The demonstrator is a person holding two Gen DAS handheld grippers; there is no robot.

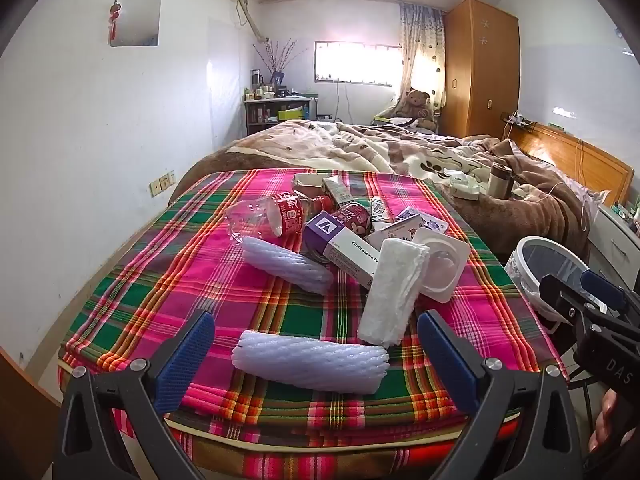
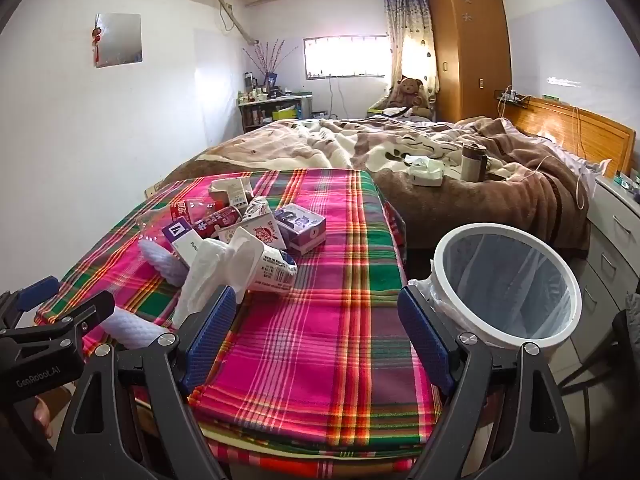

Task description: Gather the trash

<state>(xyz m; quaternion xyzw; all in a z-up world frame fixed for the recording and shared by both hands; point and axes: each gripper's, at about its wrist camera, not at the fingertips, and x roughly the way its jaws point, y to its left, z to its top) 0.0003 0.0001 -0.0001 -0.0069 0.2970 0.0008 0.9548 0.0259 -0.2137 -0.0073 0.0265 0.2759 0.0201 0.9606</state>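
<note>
I am working in a bedroom: a plaid cloth covers the near work surface, and a bed with a brown blanket lies beyond it, with a wooden wardrobe at the far wall.

The trash sits in a heap on the far left part of the cloth. It includes a clear plastic bottle with a red label, a purple-and-white carton, a folded white tissue, a shallow plastic tray and two white foam sleeves. The near foam sleeve lies flat just ahead of my left gripper. Smaller wrappers behind the heap are too crowded to identify, possibly drink cartons.

Both grippers tilt downward toward the cloth. The left gripper's jaws stand wide apart and hold nothing. My right gripper is likewise spread wide and empty, over bare cloth.

A white-rimmed bin with a clear liner stands beside the cloth's right edge, just beside the right gripper's outer finger.
</note>
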